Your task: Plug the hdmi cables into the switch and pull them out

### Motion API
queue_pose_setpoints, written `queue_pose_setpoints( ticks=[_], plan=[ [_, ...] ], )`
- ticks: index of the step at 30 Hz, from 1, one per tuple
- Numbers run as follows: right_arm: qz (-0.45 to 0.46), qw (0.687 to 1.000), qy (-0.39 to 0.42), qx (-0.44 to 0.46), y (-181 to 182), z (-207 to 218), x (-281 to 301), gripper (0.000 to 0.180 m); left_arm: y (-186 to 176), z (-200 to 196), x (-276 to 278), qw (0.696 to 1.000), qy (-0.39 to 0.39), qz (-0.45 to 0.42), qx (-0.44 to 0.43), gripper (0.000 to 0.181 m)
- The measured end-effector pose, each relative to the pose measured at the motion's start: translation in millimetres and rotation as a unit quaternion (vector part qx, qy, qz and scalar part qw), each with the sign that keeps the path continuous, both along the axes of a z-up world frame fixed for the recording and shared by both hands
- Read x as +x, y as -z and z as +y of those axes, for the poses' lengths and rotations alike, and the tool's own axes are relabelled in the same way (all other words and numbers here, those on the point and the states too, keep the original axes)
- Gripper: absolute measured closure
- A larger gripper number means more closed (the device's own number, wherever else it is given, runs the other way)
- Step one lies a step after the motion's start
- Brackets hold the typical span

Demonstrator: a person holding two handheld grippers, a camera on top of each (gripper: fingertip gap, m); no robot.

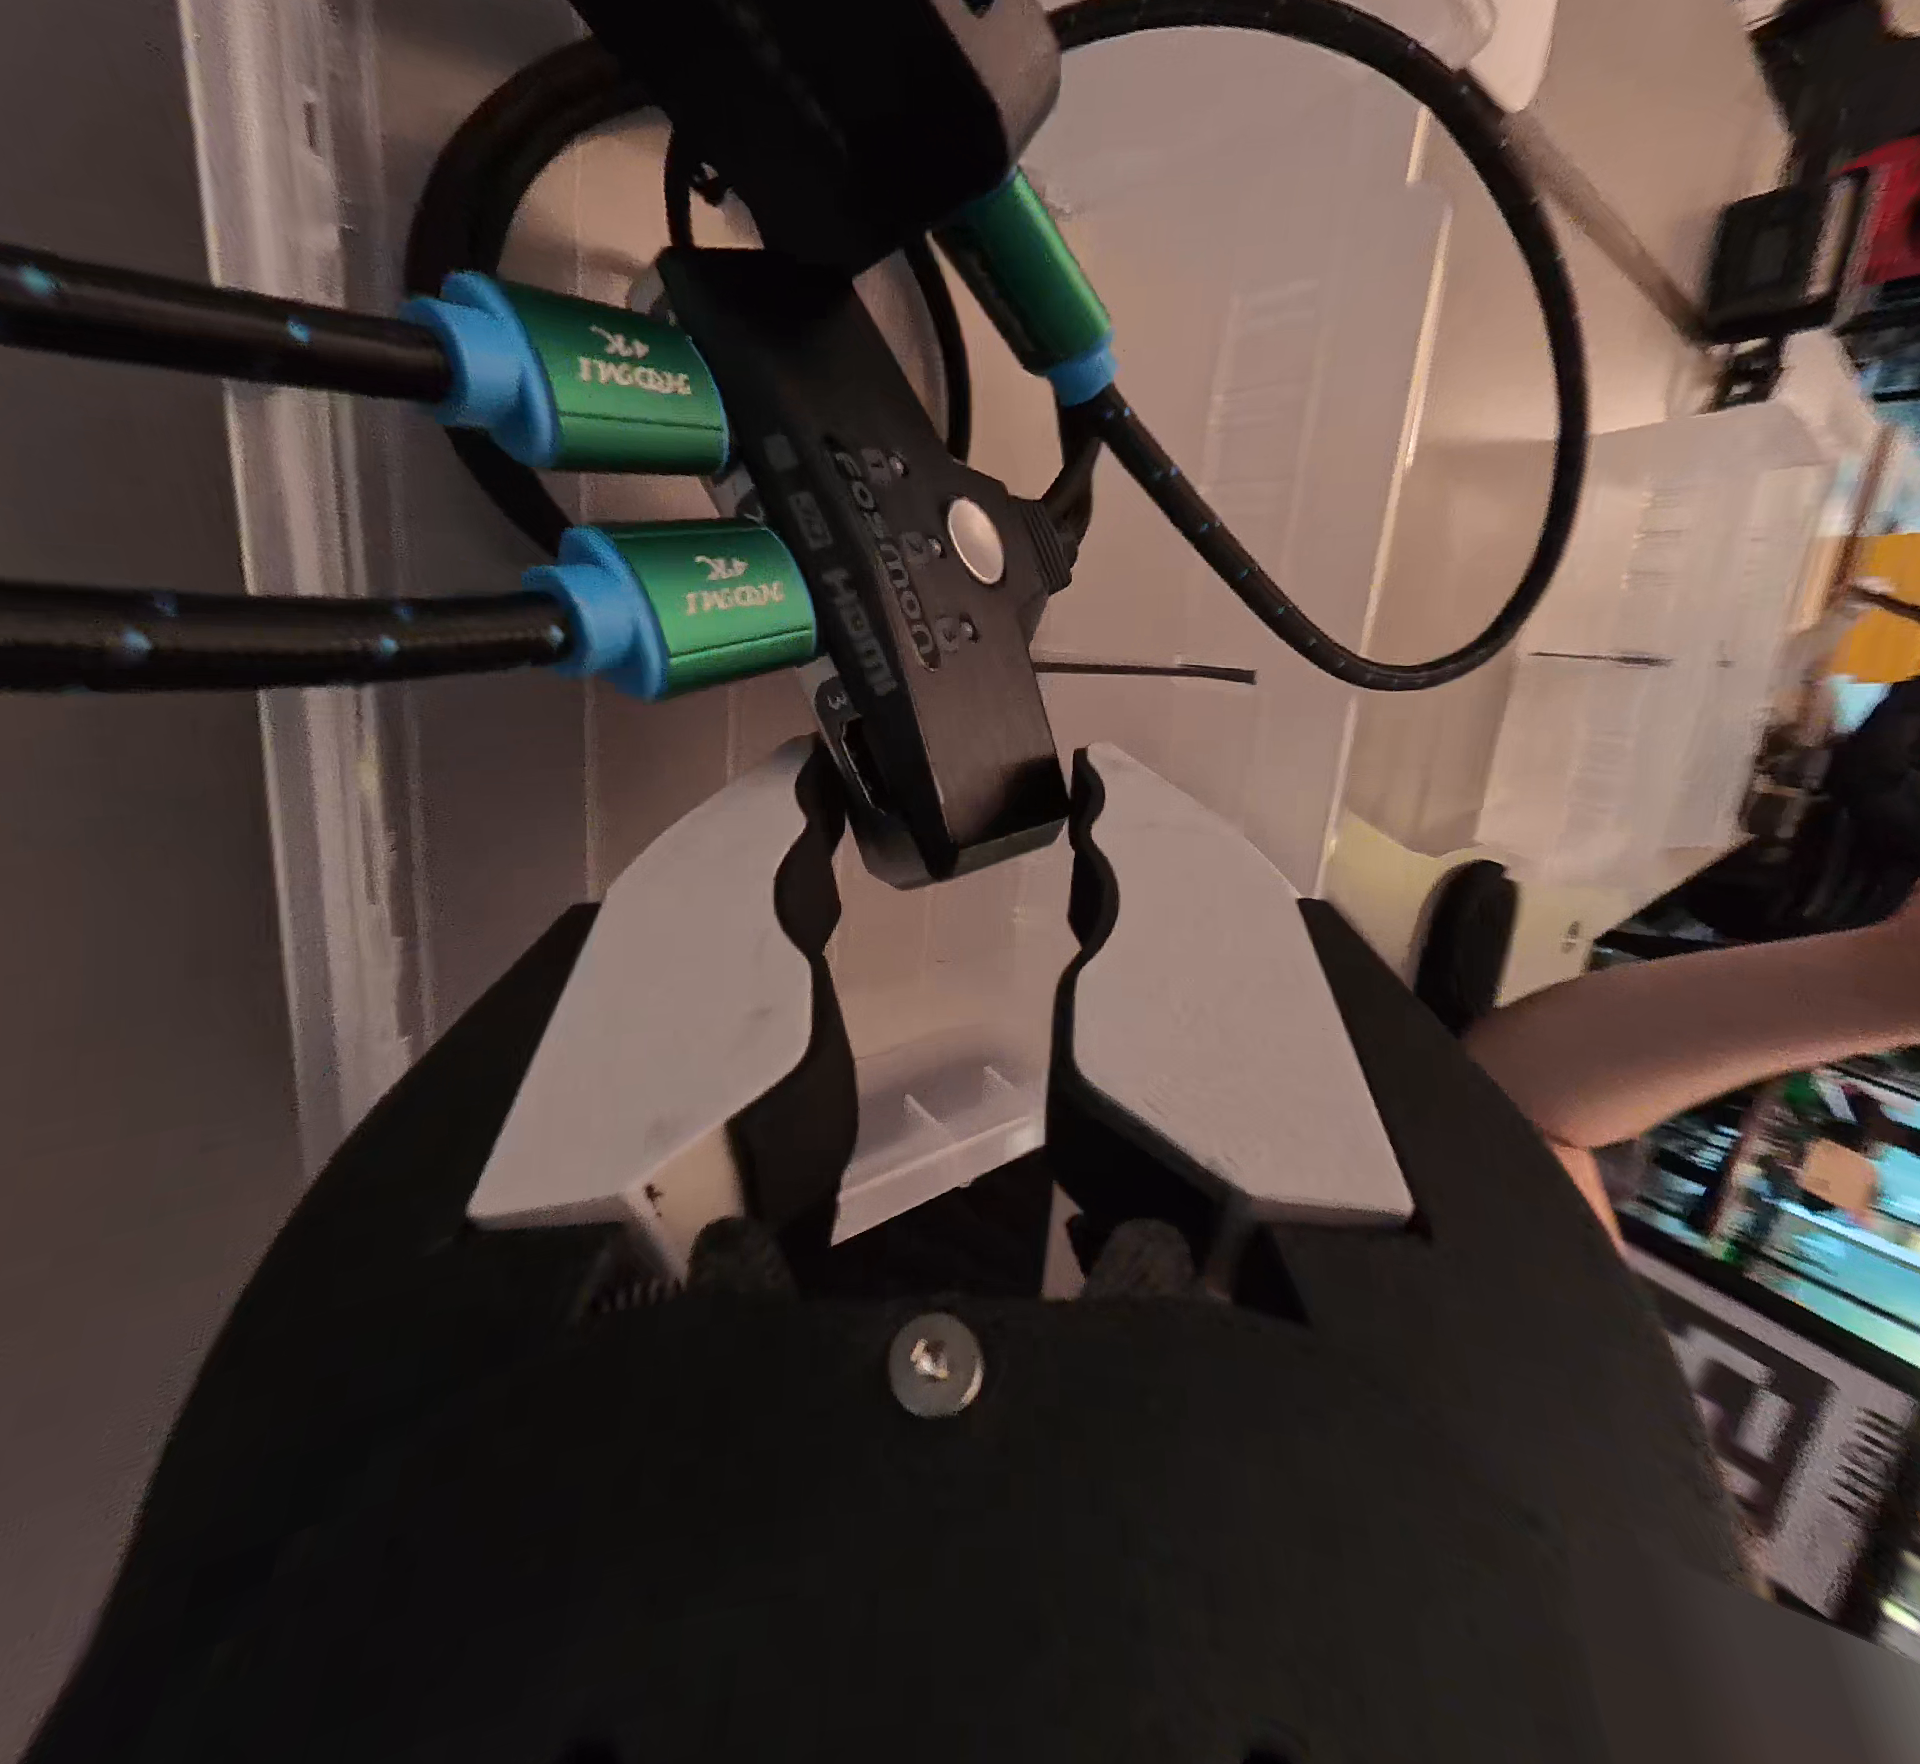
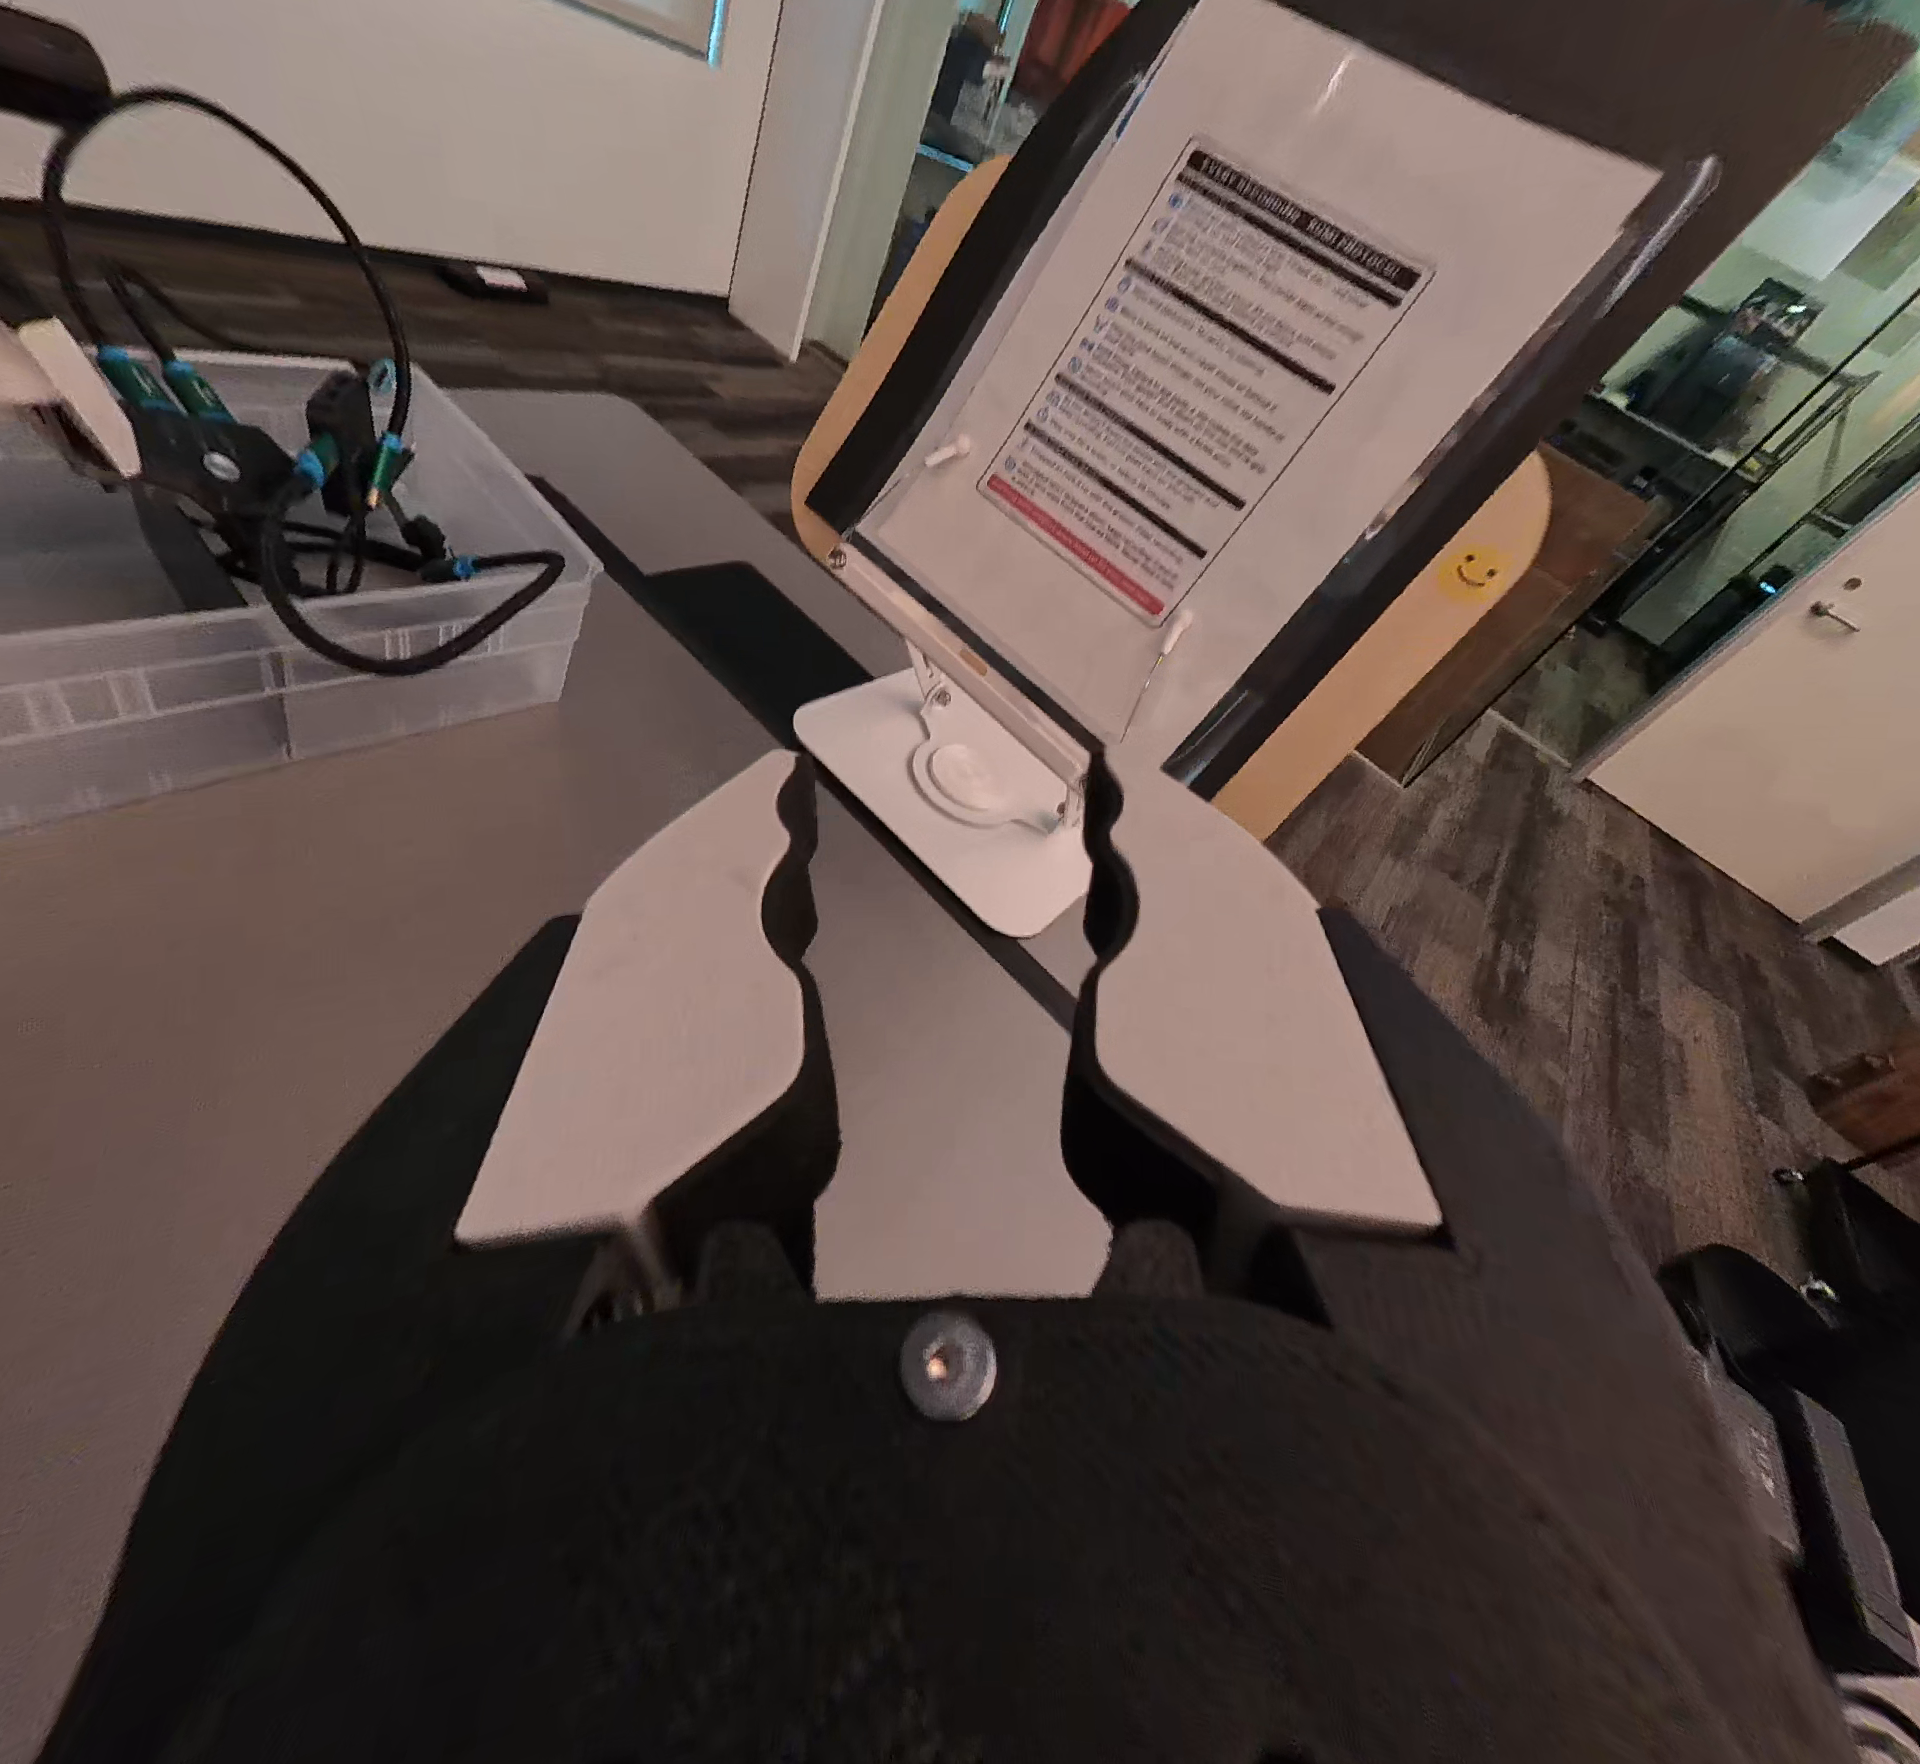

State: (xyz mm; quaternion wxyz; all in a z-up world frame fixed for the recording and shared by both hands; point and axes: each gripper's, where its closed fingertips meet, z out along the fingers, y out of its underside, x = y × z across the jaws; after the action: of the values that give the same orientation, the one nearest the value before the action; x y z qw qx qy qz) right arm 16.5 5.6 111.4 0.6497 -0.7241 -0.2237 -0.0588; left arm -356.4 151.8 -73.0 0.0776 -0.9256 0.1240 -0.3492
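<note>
My left gripper [image 1: 940, 805] is shut on the near end of a black HDMI switch [image 1: 914, 592] and holds it up in the air. Two green HDMI plugs with blue collars [image 1: 623, 389] [image 1: 717, 608] sit in the switch's left side; the port nearest my fingers is bare. A third green plug [image 1: 1039, 280] sits in a black box [image 1: 800, 21] above the switch. My right gripper [image 2: 945, 800] is open and empty over the grey table [image 2: 312, 935]. The switch [image 2: 213, 457] with its cables also shows far left in the right wrist view, above a clear bin [image 2: 312, 665].
A white sign holder on a stand [image 2: 1174, 384] is just beyond my right fingertips. Black braided cable loops [image 1: 1455, 364] hang around the switch. A person's arm [image 1: 1714, 1060] shows at the right of the left wrist view. The table's edge and carpet floor lie to the right.
</note>
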Motion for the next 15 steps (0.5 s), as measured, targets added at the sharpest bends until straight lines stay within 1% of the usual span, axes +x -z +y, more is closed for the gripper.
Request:
queue_pose_setpoints(
  ticks=[3, 5, 12, 15],
  plan=[
    [-0.021, 1.000, 0.009, -0.012, 9, 5, 2, 0.130, 0, 1, 4, 0.998, -0.003, -0.057, -0.028, 0.145],
    [-0.025, 0.999, 0.002, -0.026, 16, 7, -2, 0.130, 0, 2, 5, 0.997, 0.002, -0.072, -0.030, 0.147],
    [-0.081, 0.995, 0.001, -0.052, 33, 13, -8, 0.130, -12, 3, -4, 0.998, 0.008, -0.054, 0.012, 0.148],
    [-0.111, 0.993, 0.003, -0.050, 35, 13, -12, 0.130, -24, 3, -9, 0.998, 0.013, -0.041, 0.048, 0.148]
  ],
)
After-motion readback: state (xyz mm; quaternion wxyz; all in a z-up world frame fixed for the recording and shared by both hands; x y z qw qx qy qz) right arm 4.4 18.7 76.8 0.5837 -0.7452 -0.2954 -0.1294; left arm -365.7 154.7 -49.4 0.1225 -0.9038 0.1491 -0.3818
